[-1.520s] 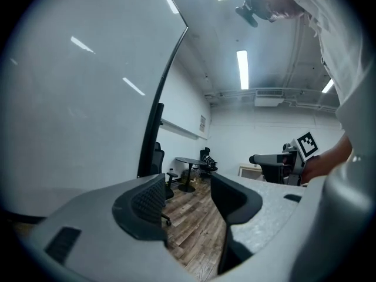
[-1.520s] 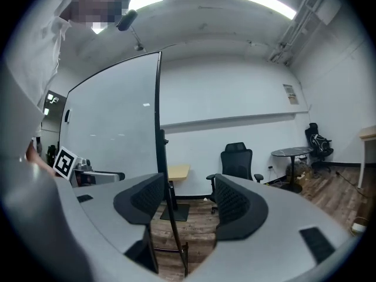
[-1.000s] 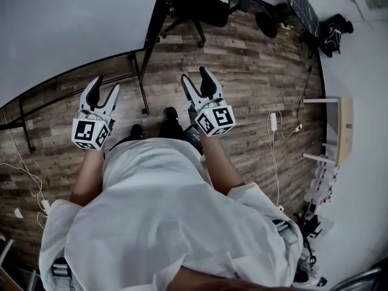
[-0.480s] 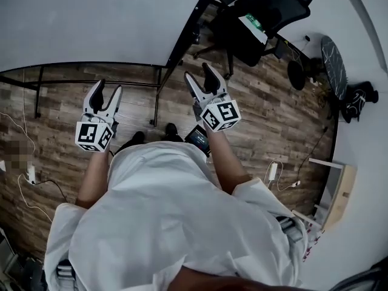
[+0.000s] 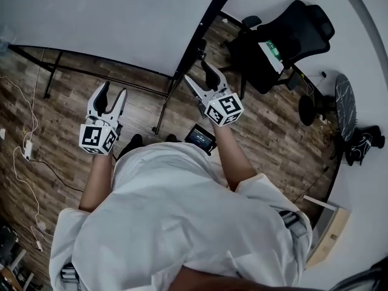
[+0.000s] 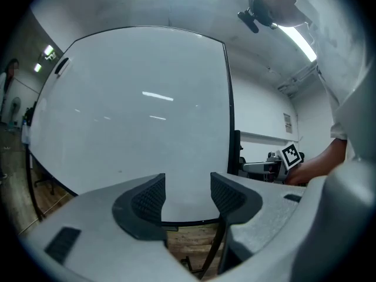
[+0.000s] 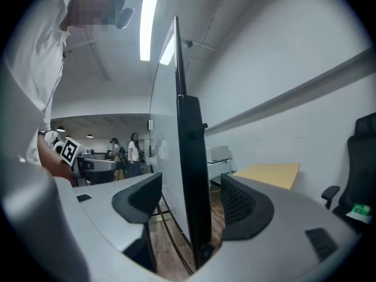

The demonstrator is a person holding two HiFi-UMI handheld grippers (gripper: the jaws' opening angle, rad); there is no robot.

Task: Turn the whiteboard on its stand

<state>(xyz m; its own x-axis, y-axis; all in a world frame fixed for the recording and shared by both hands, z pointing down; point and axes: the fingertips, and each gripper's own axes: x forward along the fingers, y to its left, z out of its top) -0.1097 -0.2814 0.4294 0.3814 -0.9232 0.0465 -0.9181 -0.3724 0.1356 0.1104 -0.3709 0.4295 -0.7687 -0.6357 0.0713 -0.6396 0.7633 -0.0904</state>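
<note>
1. As I look along the right gripper (image 7: 191, 200), its jaws are opening, and the black side edge of the whiteboard (image 7: 187, 157) stands between them, touching neither pad.
2. My left gripper (image 6: 188, 195) is spread wide and empty, facing the whiteboard's white face just beyond.

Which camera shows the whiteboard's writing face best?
Left gripper view: the whiteboard fills it, face-on. The head view sees it steeply from above; the right gripper view only edge-on, along its black post.

Blank whiteboard (image 5: 115, 17), black-framed, apparently upright on its black tubular stand (image 5: 203, 32)
</note>
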